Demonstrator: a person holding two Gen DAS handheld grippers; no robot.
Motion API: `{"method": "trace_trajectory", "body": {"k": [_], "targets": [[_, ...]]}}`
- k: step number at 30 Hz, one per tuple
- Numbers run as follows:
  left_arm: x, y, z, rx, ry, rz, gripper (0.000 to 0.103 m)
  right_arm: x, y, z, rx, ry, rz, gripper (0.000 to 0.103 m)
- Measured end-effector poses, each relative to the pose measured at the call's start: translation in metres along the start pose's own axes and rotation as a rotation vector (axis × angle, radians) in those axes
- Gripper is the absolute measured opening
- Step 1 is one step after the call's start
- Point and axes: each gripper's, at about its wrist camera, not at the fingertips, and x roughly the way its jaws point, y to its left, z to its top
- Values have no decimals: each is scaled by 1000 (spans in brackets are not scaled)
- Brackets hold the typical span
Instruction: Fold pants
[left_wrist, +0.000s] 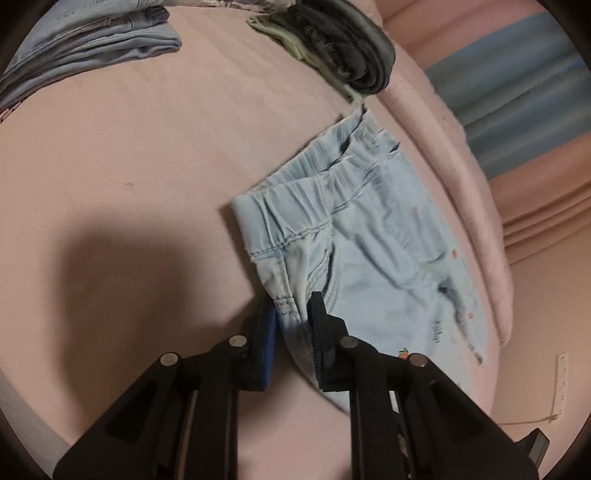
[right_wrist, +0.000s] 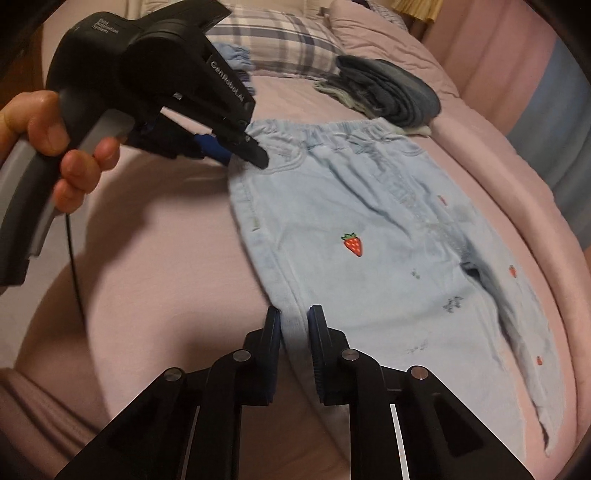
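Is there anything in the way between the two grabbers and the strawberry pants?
No, nothing is in the way. The left gripper and the right gripper each already pinch the near side edge of the light blue pants. The dark folded clothes lie apart, beyond the waistband.

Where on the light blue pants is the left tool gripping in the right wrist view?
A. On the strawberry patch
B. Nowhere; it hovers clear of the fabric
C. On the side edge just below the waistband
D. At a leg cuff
C. The left tool pinches the side edge of the light blue pants just under the elastic waistband, well away from the strawberry patch.
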Motion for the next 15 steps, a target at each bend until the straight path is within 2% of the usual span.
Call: {"method": "trace_trajectory", "body": {"k": [2,4,6,7,8,11,13,15], "targets": [[0,1,1,6,20,20,22,12,-5,0,15,23,16,17],[-12,-10,-1,68,3,74,25,8,-14,5,47,24,40,20],[-29,-27,-2,188,-51,132,25,-12,-30,6,147,-7,150,35],[-36,-39,-2,260,-85,151,28,-21,-41,5,191,-38,181,39],[-39,-47,-2,296,-99,156,35,-30,-57,4,241,-61,158,43],[-26,-77,-3,425,-104,108,42,-29,-96,-2,351,-40,76,44],[-3,-96,-10,512,-68,104,44,-22,-119,-11,421,2,13,44],[31,-111,-23,623,2,137,44,-16,-131,-28,462,40,-14,44]]}}
